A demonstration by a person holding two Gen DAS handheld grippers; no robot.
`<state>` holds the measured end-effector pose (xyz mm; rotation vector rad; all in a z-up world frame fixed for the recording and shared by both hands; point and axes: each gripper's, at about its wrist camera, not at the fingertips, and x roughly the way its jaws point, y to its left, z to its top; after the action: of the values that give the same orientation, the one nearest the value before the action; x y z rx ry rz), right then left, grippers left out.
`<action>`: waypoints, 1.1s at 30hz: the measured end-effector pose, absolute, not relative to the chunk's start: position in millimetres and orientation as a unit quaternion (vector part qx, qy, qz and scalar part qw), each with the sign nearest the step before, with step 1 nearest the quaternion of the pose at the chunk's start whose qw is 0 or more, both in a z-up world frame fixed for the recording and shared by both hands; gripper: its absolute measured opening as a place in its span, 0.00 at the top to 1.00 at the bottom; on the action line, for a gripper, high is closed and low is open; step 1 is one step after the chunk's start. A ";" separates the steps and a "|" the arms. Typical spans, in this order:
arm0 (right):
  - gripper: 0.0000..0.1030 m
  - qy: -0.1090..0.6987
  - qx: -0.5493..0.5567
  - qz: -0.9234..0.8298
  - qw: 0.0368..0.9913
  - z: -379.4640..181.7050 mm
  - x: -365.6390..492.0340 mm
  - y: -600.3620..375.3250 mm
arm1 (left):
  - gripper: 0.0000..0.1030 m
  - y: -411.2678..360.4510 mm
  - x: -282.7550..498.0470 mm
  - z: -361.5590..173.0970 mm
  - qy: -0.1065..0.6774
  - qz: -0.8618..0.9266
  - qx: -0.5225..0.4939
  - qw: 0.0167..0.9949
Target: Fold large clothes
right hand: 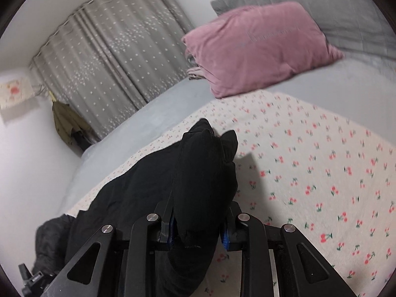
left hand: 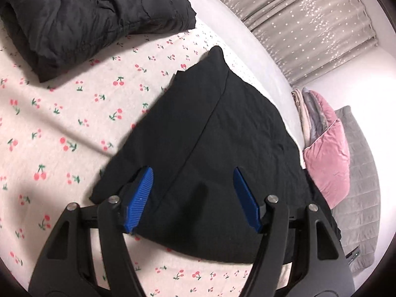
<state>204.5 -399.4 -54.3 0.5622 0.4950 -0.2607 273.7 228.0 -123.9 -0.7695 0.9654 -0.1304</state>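
A black garment [left hand: 210, 133] lies partly folded on the cherry-print bed sheet [left hand: 61, 123]. My left gripper [left hand: 193, 180] is open just above its near part, blue pads [left hand: 141, 198] spread apart and holding nothing. My right gripper [right hand: 198, 227] is shut on a thick bunch of the same black garment [right hand: 203, 173], which stands up between the fingers and hides the pads. The rest of the cloth trails down to the left onto the sheet [right hand: 321, 160].
A dark grey folded jacket [left hand: 86, 17] lies at the far left of the bed. A pink pillow [right hand: 257, 47] and a grey quilted pillow [left hand: 356, 185] sit by the headboard side. Grey starred curtains [right hand: 111, 61] hang behind, with an olive garment [right hand: 66, 121] by the wall.
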 end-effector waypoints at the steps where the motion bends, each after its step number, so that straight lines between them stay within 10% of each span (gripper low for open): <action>1: 0.75 0.240 0.261 -0.131 0.926 -48.2 207.9 -394.0 | 0.33 232.4 275.7 -124.9 0.453 -0.065 -0.371 0.808; 15: 0.76 0.100 -0.131 -0.060 0.985 64.8 221.7 -123.2 | 0.34 289.5 264.9 -92.3 0.378 -0.101 -0.455 0.800; 29: 0.74 0.189 -0.378 0.145 0.894 -137.1 224.1 83.5 | 0.34 318.5 269.8 -102.2 0.377 -0.091 -0.471 0.792; 33: 0.58 0.213 -0.344 0.174 0.897 -122.6 228.9 74.7 | 0.34 310.5 272.6 -101.2 0.388 -0.108 -0.455 0.794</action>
<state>228.9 74.7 -122.6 -0.7135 0.4421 0.3607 272.6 310.5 -101.2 -0.9784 0.8350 -0.2332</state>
